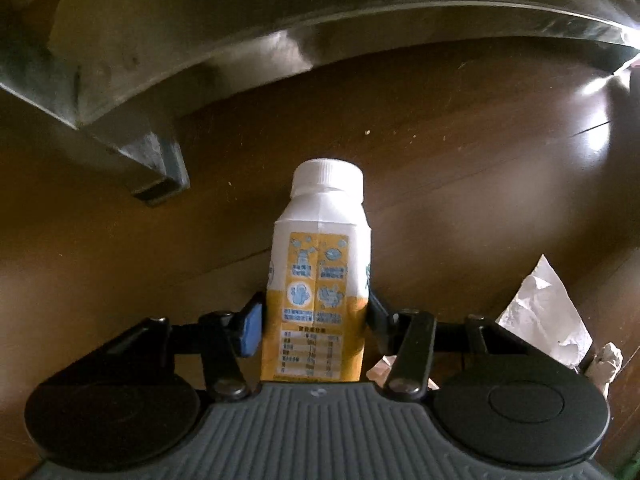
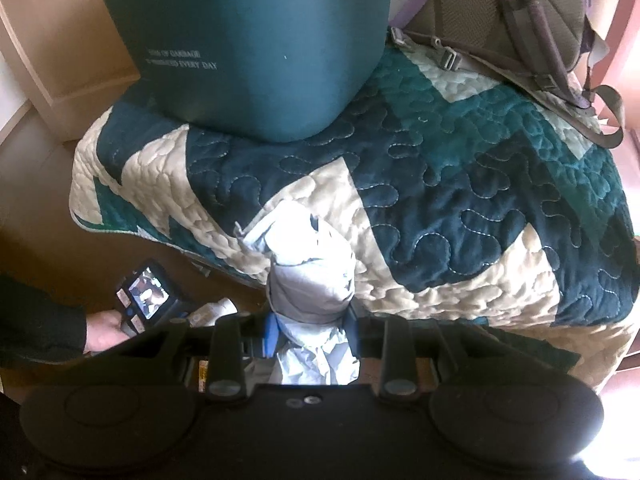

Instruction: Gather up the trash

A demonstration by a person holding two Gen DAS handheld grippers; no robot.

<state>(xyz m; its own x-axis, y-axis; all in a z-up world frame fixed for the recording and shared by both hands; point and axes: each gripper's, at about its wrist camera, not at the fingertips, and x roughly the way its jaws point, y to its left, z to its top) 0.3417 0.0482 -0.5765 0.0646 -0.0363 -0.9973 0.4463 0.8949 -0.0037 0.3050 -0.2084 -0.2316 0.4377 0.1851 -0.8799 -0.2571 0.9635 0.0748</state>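
Observation:
A white and yellow drink carton [image 1: 320,264] with a white screw cap lies on the wooden floor [image 1: 460,184], cap pointing away. My left gripper [image 1: 314,320] points down at it, and both blue pads press on its lower sides. In the right wrist view my right gripper [image 2: 310,328] is shut on a crumpled wad of grey-white paper [image 2: 308,280], held in front of a quilted seat. A dark green trash bin [image 2: 256,40] with white lettering stands on that quilt [image 2: 440,184], beyond the wad.
A grey metal frame with a leg [image 1: 156,176] crosses the floor above the carton. More crumpled white paper [image 1: 548,312] lies to its right. A backpack [image 2: 500,12] rests on the quilt beside the bin. A hand [image 2: 104,332] with a dark sleeve is low at the left.

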